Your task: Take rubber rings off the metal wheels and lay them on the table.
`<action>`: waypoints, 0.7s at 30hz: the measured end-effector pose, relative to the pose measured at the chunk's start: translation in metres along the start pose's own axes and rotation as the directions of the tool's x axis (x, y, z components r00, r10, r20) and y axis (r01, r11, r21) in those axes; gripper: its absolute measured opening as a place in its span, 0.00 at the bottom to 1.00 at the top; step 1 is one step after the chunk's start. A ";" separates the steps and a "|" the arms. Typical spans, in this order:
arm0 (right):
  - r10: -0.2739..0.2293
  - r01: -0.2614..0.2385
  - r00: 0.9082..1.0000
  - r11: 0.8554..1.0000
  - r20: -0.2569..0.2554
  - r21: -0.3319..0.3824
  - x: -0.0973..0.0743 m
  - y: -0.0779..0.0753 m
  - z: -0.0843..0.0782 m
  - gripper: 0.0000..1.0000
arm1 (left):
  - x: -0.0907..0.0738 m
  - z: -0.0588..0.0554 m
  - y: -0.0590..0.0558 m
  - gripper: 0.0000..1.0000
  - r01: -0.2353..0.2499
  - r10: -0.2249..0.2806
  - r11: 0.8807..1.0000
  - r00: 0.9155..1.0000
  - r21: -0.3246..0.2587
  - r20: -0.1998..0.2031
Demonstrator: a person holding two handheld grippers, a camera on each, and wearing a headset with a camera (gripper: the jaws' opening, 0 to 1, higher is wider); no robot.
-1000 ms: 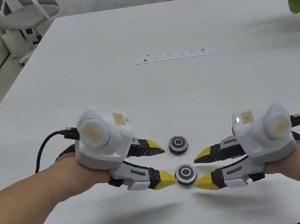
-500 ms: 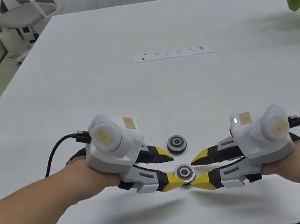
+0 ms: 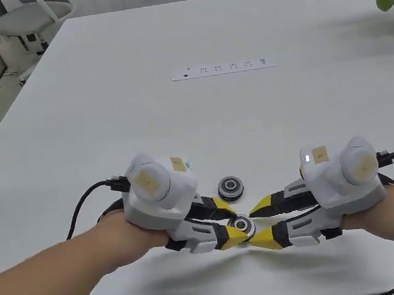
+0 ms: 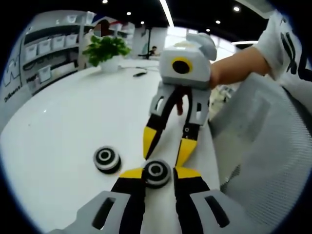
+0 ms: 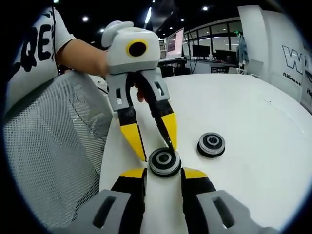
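Near metal wheel [image 3: 242,224], likely rigid; its rubber ring [image 4: 156,182] probably stretchy, so hook its edge. Your left gripper's [image 4: 158,171] jaws flank it, pinch unclear; right gripper's [image 5: 164,171] jaws spread.

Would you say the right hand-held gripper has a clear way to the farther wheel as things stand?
Probably yes: the farther wheel lies beside the right hand-held gripper with nothing between them, though its open jaws flank the nearer wheel for now.

I saw the white counter [image 3: 111,93] carrying a power strip [image 3: 223,68] far across it. Near my edge one metal wheel [image 3: 242,224] lay just beside a second wheel [image 3: 231,187], not touching.
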State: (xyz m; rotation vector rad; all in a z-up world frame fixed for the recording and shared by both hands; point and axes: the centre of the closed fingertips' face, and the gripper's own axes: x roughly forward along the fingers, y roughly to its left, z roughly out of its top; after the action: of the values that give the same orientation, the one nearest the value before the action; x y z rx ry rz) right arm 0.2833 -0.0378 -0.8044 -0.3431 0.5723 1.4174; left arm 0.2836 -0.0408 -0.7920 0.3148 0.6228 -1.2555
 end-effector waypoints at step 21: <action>-0.011 0.012 1.000 0.999 -0.006 0.031 0.008 0.003 0.000 0.30 | 0.002 -0.001 0.002 0.14 -0.086 0.087 0.990 0.996 0.108 -0.004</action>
State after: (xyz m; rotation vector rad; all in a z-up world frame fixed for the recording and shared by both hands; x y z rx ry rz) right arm 0.2807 -0.0307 -0.8086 -0.3250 0.5955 1.3955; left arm 0.2855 -0.0410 -0.7946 0.4329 0.5438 -1.2072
